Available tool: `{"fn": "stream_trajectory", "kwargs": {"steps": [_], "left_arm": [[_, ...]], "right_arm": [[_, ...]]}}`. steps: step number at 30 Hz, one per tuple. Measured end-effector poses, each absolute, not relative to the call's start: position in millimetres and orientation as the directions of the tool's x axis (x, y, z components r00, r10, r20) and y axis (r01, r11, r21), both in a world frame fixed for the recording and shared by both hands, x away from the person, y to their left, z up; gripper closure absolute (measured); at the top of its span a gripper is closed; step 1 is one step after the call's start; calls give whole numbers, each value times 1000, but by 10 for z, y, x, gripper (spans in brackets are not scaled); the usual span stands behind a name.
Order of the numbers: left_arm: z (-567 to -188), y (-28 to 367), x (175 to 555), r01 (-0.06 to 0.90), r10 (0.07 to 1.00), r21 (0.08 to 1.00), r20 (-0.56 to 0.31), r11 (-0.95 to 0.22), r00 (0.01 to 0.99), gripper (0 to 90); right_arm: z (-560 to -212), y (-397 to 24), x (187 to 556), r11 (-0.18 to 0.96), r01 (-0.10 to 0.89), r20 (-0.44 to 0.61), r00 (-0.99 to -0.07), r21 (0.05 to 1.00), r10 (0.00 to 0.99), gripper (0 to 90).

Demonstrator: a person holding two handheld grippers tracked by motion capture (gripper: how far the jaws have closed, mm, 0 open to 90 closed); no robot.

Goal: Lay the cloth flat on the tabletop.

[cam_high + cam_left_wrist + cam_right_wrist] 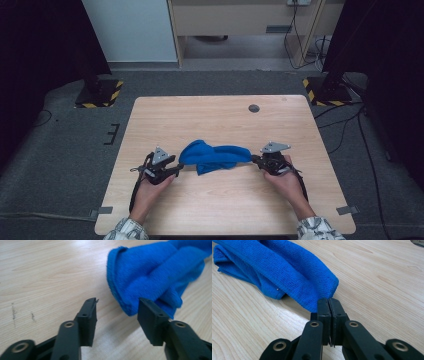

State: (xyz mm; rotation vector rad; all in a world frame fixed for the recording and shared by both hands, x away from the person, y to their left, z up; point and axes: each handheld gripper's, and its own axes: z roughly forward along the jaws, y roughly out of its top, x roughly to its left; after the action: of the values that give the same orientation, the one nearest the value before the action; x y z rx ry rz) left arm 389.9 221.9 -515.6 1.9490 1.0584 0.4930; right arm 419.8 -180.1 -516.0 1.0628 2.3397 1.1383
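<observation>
A crumpled blue cloth [215,156] lies bunched on the wooden table [210,115], a little nearer the front edge than the middle. My left gripper [177,169] sits just left of it, low over the table. In the left gripper view its jaws [117,310] stand apart, and the cloth's folded edge [155,272] lies just beyond the right-hand jaw, with no pad pressing on it. My right gripper [254,159] is at the cloth's right end. In the right gripper view the gripper [329,302] is shut on a corner of the cloth [287,272].
A small dark round hole [254,108] sits in the tabletop toward the back right. Black stands with yellow-and-black striped bases flank the table at the back left [97,92] and back right [325,90]. Cables trail over the grey floor on the right.
</observation>
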Motion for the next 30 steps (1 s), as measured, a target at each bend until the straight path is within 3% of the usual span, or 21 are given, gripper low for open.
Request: {"fn": "stream_trajectory", "kwargs": {"steps": [9, 15, 30], "left_arm": [[-5204, 2129, 3976, 494, 796, 812, -60, -312, 602, 665], [-5193, 2138, 3986, 490, 792, 811, -54, -320, 608, 857], [-4804, 2193, 3876, 403, 805, 907, -148, -121, 575, 876]], "right_arm": [[-5144, -1803, 4193, 397, 477, 28, -667, 784, 745, 886], [-5121, -1826, 4191, 387, 475, 32, -663, 790, 748, 886], [-4769, -2052, 4108, 266, 419, 74, -639, 868, 765, 891]]}}
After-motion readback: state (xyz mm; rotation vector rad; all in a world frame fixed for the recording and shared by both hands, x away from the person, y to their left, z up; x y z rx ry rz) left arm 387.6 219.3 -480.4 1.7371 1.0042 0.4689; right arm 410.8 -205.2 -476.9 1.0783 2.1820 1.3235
